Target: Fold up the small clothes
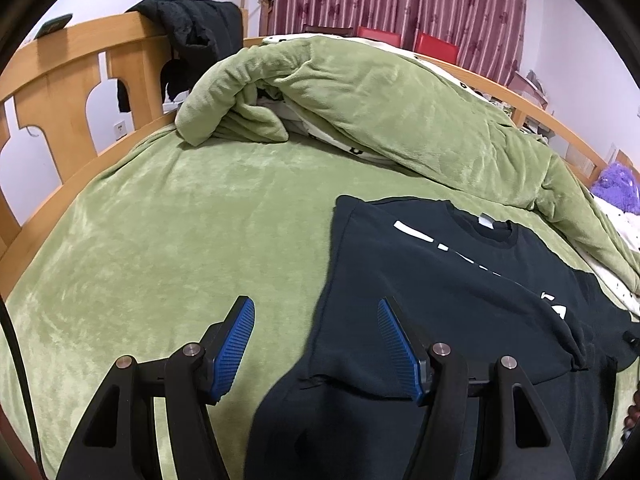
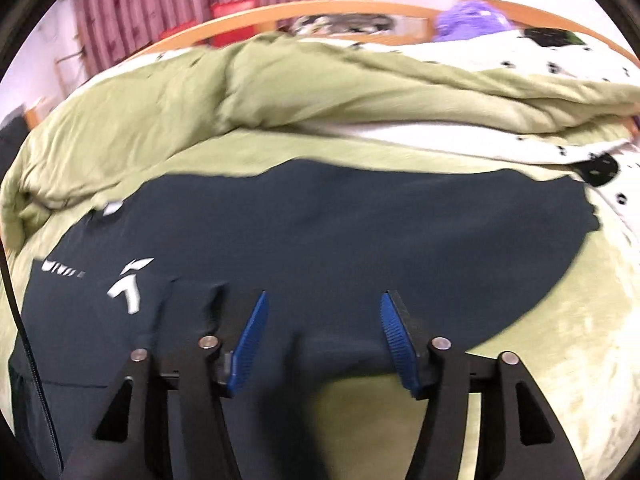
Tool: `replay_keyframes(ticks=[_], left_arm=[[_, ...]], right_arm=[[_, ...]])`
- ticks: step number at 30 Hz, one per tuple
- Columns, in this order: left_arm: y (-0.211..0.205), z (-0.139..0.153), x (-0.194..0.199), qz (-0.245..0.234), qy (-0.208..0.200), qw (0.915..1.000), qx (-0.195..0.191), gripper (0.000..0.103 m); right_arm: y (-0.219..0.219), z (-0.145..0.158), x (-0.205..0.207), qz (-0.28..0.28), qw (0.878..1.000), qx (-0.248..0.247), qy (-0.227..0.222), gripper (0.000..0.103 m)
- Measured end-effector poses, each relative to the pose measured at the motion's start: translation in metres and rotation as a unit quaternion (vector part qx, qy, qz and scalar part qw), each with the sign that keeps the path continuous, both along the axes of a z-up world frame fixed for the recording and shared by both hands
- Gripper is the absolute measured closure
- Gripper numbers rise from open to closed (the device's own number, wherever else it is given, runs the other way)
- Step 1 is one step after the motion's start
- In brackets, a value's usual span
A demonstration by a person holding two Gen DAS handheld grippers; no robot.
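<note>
A black T-shirt (image 1: 460,292) with white print lies spread on the green bedsheet (image 1: 180,240), collar toward the far side. My left gripper (image 1: 316,312) is open above the shirt's left edge, one blue pad over the sheet and one over the fabric. In the right wrist view the same shirt (image 2: 340,240) lies flat, and my right gripper (image 2: 322,308) is open just above its near edge. Neither gripper holds anything. This view is motion-blurred.
A bunched green duvet (image 1: 380,108) lies across the far half of the bed. A wooden headboard (image 1: 72,80) with a black garment (image 1: 192,32) draped on it stands at the left. A purple plush (image 2: 472,16) sits beyond the bed.
</note>
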State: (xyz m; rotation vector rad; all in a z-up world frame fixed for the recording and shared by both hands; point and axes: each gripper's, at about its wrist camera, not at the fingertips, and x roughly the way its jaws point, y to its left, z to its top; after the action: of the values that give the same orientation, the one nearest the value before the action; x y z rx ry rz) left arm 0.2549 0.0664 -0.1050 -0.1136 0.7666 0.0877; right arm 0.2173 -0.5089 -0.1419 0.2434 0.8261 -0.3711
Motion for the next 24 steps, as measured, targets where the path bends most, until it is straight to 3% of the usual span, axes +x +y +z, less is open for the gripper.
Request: replay_keyframes(ticks=[6,11,19,22,24], left_arm=[[-0.02,-0.001,0.004,-0.008,-0.005,0.9998,0.019,0.041],[-0.026,-0.005,0.008,-0.005,-0.005,0.9993,0.036,0.04],[-0.026,-0.014,0.019,0.009,0.01,0.9991,0.039,0.04],[-0.03,-0.017,0.021,0.007,0.013,0.9989,0.045,0.04],[-0.033,-0.018,0.021,0.005,0.013,0.9987,0.05,0.04]], right_arm=[[-0.066,-0.013,-0.018,-0.057,0.998,-0.021,0.013,0.043],[-0.113,-0.045,-0.032,-0.094,0.995,0.011,0.032,0.043],[-0.153,-0.066,-0.037,-0.122,0.99,0.071,0.013,0.039],[-0.159,-0.068,-0.033,-0.135,0.988,0.071,0.008,0.039],[-0.161,-0.069,-0.028,-0.139,0.989,0.057,0.008,0.045]])
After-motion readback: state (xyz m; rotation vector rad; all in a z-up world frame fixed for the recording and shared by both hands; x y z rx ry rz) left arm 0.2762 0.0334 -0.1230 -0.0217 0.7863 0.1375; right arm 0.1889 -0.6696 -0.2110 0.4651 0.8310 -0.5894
